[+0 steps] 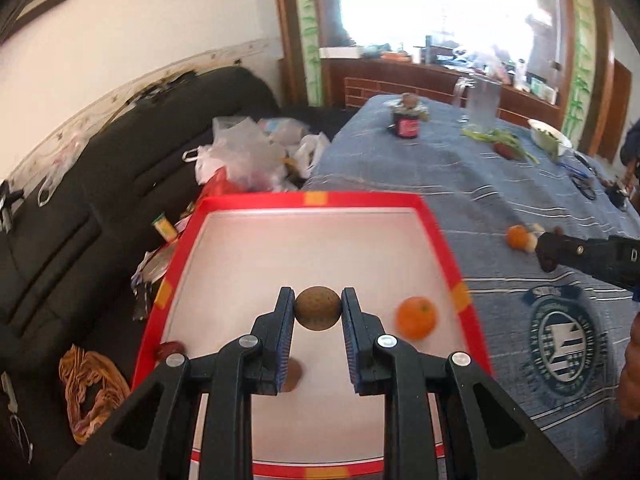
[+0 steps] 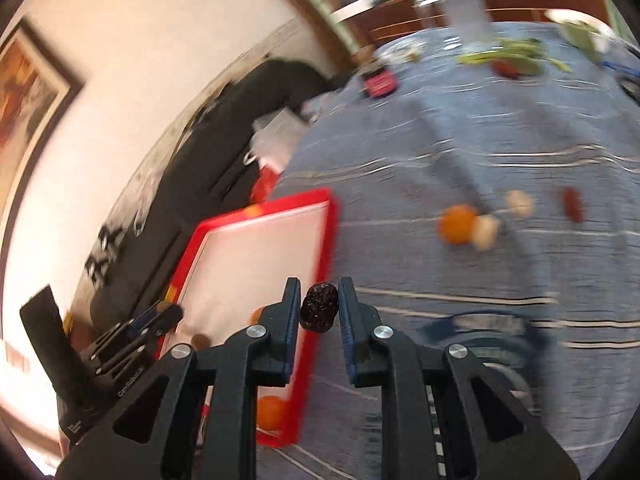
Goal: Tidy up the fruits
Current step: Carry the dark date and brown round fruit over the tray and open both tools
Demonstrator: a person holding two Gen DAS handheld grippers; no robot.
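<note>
Over the red-rimmed tray (image 1: 436, 236), the left hand-held gripper (image 1: 318, 309) is closed on a brown kiwi (image 1: 318, 308), with an orange (image 1: 416, 317) lying just right and bare tray floor beyond. Only the right wrist view shows the right hand-held gripper (image 2: 319, 306) pinching a dark wrinkled date (image 2: 319, 307) beside the tray's right rim, above the blue-clothed counter (image 2: 460, 140).

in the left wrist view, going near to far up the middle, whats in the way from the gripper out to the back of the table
left gripper → kiwi clamped between its fingers → bare floor of the red tray, then its far rim → blue striped tablecloth → dark jar with a pink label near the far edge.
</note>
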